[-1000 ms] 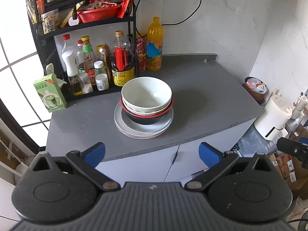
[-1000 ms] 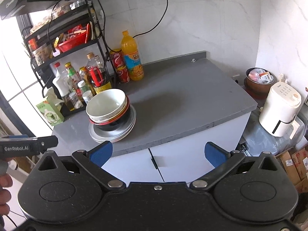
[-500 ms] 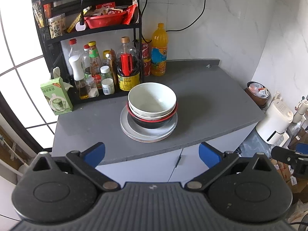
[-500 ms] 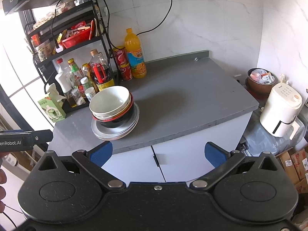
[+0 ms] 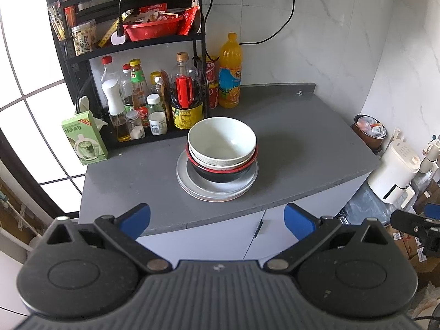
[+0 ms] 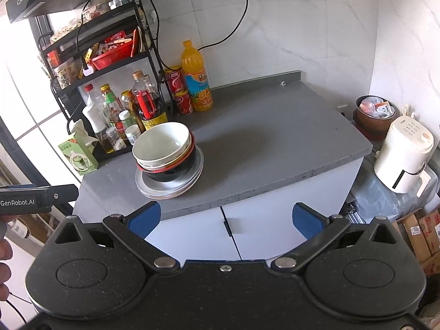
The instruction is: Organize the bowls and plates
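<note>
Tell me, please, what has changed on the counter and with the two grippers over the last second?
Both grippers drew back from the counter, so the stack looks smaller and more of the room shows. Nothing was gripped or released: the left gripper and right gripper stay open and empty. The white bowl still tops the black bowl and plates.

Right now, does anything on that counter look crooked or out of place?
Slightly. The white bowl atop the stack sits tilted and off-centre toward the rack side, over the black bowl and plates. Nothing looks spilled or broken.
</note>
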